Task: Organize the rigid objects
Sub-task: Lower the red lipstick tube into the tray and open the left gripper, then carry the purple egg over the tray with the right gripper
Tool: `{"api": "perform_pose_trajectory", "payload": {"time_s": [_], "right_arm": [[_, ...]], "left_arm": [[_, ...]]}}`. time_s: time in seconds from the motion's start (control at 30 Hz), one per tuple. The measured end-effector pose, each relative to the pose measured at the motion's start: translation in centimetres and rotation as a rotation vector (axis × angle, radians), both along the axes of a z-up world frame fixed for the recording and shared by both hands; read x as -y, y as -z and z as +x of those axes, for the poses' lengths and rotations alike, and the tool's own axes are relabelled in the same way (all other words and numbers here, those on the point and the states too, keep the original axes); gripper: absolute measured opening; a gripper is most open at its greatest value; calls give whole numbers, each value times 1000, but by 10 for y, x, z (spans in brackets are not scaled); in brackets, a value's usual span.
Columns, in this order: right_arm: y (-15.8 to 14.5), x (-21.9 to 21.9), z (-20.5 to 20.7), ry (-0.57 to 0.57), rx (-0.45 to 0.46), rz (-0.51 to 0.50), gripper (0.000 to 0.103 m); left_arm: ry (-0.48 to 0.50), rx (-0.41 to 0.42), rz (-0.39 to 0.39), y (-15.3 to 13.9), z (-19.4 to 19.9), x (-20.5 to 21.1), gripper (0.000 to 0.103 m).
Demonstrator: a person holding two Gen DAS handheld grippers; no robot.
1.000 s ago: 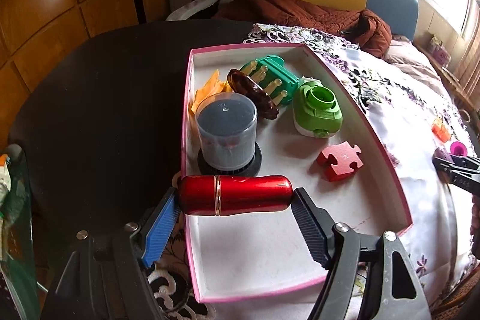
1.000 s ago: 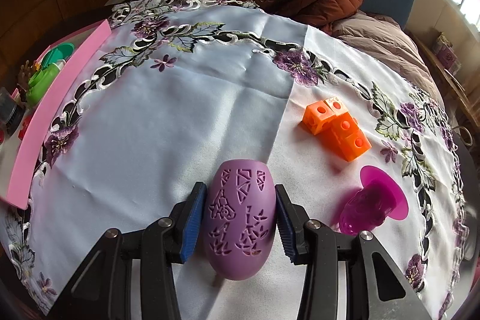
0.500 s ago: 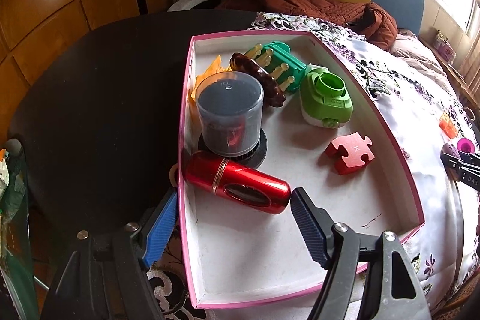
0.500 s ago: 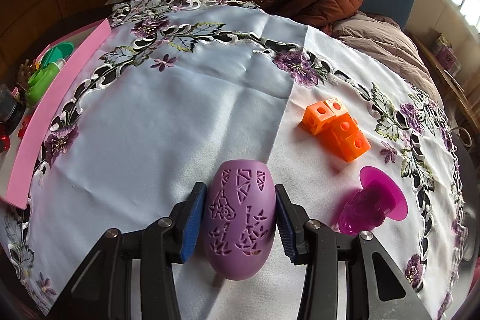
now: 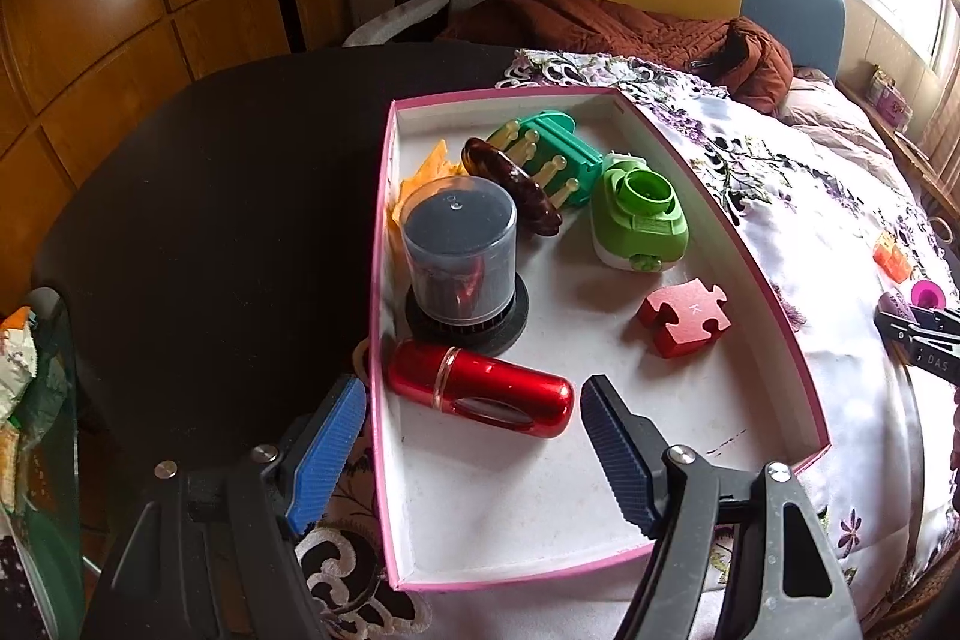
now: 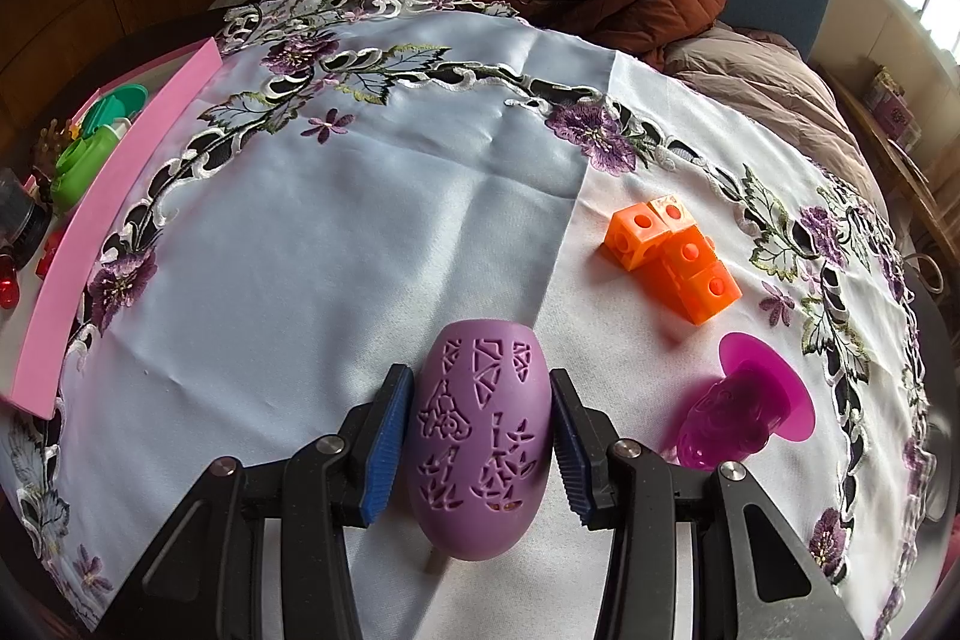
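Placement of the red metal cylinder [image 5: 480,391] looks complete: it lies on its side in the pink-rimmed box [image 5: 780,316], beside the clear-capped black canister [image 5: 459,259], with the left gripper [image 5: 471,451] above it, jaws spread wide and touching nothing. Over on the embroidered tablecloth [image 6: 360,232], the right gripper [image 6: 480,436] pinches a purple perforated egg-shaped piece [image 6: 480,436]. Next, I judge, that egg should travel to the box; the orange linked cubes [image 6: 675,259] and magenta plastic piece [image 6: 747,409] await their turn on the desk.
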State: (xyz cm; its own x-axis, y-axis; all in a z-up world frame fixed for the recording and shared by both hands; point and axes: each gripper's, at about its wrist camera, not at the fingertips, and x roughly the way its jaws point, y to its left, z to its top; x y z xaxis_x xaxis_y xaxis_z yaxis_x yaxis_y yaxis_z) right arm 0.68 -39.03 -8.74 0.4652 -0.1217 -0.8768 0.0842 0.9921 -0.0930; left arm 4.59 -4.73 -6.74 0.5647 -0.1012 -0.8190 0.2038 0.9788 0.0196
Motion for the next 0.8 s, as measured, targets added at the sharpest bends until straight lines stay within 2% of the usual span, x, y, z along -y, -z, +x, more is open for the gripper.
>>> {"api": "perform_pose_trajectory", "payload": {"time_s": [0.8], "right_arm": [[-1,0,1,24,5,22,44]], "left_arm": [[-29,69,-67,-28,-17,-15,75]]}}
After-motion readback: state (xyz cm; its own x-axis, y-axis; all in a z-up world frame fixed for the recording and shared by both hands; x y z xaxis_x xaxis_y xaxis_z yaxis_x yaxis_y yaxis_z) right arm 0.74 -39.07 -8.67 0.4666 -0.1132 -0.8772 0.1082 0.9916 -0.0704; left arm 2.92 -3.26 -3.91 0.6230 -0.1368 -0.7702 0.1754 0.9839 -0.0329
